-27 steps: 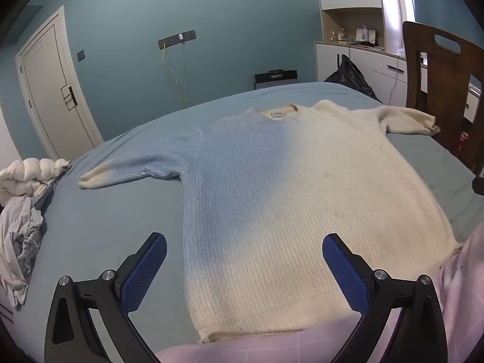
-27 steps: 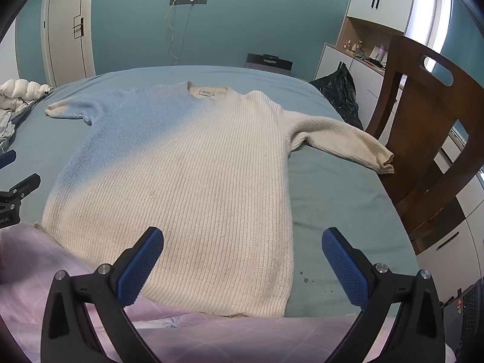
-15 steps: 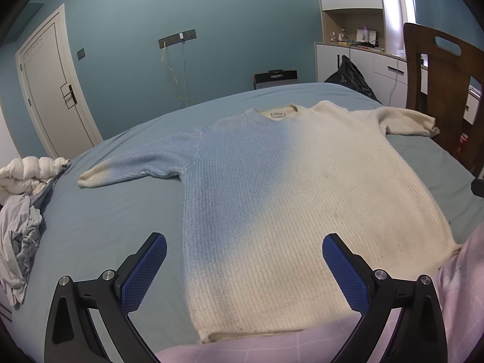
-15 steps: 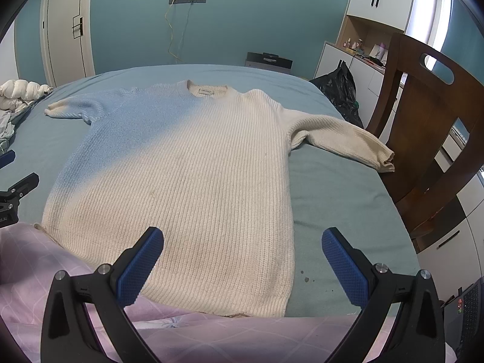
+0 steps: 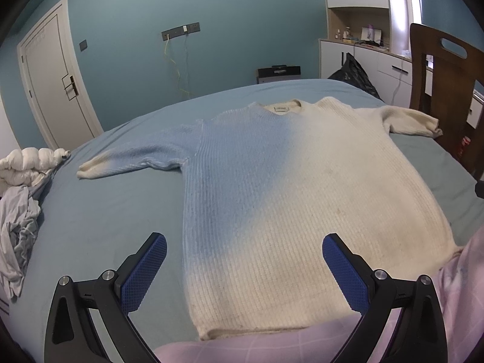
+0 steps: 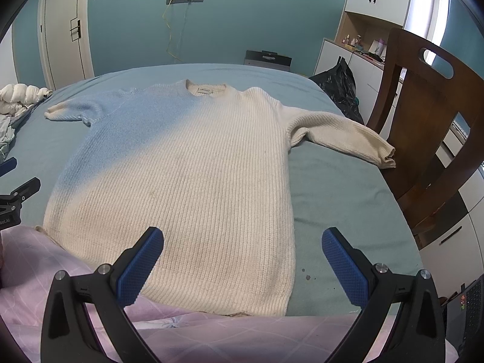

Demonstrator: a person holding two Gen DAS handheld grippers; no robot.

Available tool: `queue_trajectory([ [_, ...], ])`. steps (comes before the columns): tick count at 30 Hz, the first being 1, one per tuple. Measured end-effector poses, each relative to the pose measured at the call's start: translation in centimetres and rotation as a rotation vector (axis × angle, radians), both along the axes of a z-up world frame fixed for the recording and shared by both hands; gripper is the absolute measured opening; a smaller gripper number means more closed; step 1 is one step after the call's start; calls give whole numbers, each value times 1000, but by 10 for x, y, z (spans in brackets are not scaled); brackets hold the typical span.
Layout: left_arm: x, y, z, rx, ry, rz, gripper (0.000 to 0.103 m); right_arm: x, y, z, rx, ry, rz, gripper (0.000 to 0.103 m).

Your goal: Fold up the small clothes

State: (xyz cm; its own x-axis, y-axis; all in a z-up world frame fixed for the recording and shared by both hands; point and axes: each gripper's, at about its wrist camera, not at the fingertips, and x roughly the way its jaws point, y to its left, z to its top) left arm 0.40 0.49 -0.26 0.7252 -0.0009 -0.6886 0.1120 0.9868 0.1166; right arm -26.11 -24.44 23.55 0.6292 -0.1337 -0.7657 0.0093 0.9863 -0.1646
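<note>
A cream knit sweater (image 5: 302,199) lies flat and face up on the blue bed (image 5: 99,211), both sleeves spread out, collar at the far side. It also shows in the right wrist view (image 6: 196,181). My left gripper (image 5: 242,269) is open and empty, hovering above the sweater's lower left hem. My right gripper (image 6: 242,263) is open and empty above the lower right hem. The left gripper's edge (image 6: 15,193) shows at the left of the right wrist view. Pink checked cloth (image 6: 242,335) covers the near edge and hides part of the hem.
A pile of white and grey clothes (image 5: 21,193) lies at the bed's left side. A brown wooden chair (image 6: 423,139) stands close against the bed's right edge. A black bag (image 6: 338,87) and white cabinets are behind it. A door (image 5: 51,81) is at the far left.
</note>
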Motion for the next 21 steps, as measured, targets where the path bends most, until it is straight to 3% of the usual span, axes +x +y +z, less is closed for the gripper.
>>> queue_trajectory([
  [21,4,11,4,22,-2,29,103,1,-3,-1,12,14,-2,102],
])
